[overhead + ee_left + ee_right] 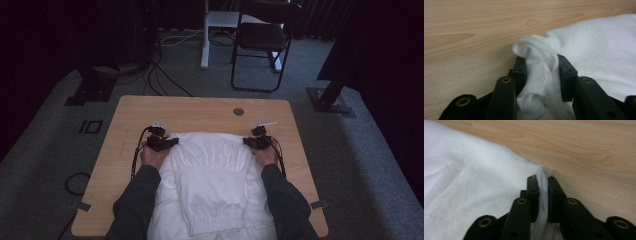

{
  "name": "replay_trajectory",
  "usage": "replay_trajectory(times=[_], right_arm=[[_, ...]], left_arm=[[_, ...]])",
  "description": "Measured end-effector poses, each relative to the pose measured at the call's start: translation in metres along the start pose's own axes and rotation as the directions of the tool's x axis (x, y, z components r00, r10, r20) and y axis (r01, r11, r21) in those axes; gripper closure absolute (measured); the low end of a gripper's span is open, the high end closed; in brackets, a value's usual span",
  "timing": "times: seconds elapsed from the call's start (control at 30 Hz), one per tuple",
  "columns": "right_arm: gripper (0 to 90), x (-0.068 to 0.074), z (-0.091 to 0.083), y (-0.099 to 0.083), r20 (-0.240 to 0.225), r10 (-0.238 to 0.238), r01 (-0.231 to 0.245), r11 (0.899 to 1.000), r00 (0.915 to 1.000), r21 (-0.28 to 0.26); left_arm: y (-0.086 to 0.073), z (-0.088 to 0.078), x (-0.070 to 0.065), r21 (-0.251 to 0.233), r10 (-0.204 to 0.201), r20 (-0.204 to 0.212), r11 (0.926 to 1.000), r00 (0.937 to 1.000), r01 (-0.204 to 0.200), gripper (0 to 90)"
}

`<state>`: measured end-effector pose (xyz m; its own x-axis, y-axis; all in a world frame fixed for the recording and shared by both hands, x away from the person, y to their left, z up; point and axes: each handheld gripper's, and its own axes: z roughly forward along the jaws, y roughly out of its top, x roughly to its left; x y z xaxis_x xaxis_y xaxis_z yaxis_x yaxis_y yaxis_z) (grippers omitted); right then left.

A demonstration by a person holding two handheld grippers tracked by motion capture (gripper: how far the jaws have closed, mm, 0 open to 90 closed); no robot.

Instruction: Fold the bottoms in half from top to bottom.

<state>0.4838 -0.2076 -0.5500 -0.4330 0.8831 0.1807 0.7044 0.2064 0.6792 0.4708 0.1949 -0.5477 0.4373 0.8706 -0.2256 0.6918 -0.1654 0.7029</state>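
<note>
We see one white garment [210,175], soft knit with ribbed gathered bands, lying flat on the pale woodgrain tabletop [200,107]. Its two far corners sit inside our two black tongs: the left tongs [172,142] clench a thick bunched fold, and the right tongs [247,141] pinch a thin edge of cloth.

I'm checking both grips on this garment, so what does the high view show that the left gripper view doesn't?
High view alone: the whole white garment spread on the wooden table, both forearms, the right tongs at its far right corner, a folding chair and cables on the carpet. Left gripper view alone: a bunched fold of cloth pinched between the black jaws. Both: the left tongs, white fabric, wood grain.
</note>
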Motion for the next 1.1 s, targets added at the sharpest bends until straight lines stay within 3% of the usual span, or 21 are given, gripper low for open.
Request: replay_trajectory(times=[0.17,0.27,0.37,0.43,0.53,0.63,0.77,0.97,1.1], right_arm=[[84.9,-0.003,-0.007,0.003,-0.011,0.007,-0.008,0.999,0.9999,-0.040],[85.0,-0.004,-0.021,0.011,-0.020,0.006,-0.008,0.995,0.9998,-0.095],[85.0,0.000,-0.040,0.024,0.009,-0.029,0.030,0.990,0.9995,-0.140],[85.0,0.003,-0.056,0.036,0.027,-0.049,0.054,0.980,0.9984,-0.191],[84.9,0.008,-0.082,0.052,0.046,-0.056,0.067,0.954,0.9974,-0.291],[84.8,0.013,-0.100,0.059,0.048,-0.086,0.097,0.934,0.9951,-0.343],[84.5,0.018,-0.111,0.048,0.024,-0.143,0.142,0.923,0.9895,-0.357],[84.3,0.025,-0.132,0.016,-0.032,-0.193,0.167,0.912,0.9807,-0.373],[84.0,0.031,-0.141,-0.016,-0.052,-0.226,0.194,0.915,0.9726,-0.354]], left_arm=[[0.008,-0.009,-0.001,0.003,-0.015,0.011,0.9999,0.9998,0.015,75.6],[0.018,-0.025,-0.001,-0.053,-0.042,0.062,0.9976,0.9972,0.045,76.1],[0.034,-0.046,-0.003,-0.132,-0.061,0.120,0.9883,0.9909,0.077,76.1],[0.048,-0.060,-0.007,-0.185,-0.042,0.133,0.9805,0.9903,0.066,76.1],[0.066,-0.081,-0.015,-0.260,-0.009,0.154,0.9643,0.9881,0.049,76.0],[0.072,-0.094,-0.020,-0.280,0.015,0.152,0.9595,0.9883,0.029,75.9],[0.066,-0.102,-0.022,-0.281,0.031,0.164,0.9597,0.9860,0.016,75.7],[0.026,-0.129,-0.034,-0.315,0.089,0.233,0.9490,0.9684,-0.012,75.4],[-0.008,-0.143,-0.045,-0.302,0.140,0.251,0.9515,0.9577,-0.060,74.7]])
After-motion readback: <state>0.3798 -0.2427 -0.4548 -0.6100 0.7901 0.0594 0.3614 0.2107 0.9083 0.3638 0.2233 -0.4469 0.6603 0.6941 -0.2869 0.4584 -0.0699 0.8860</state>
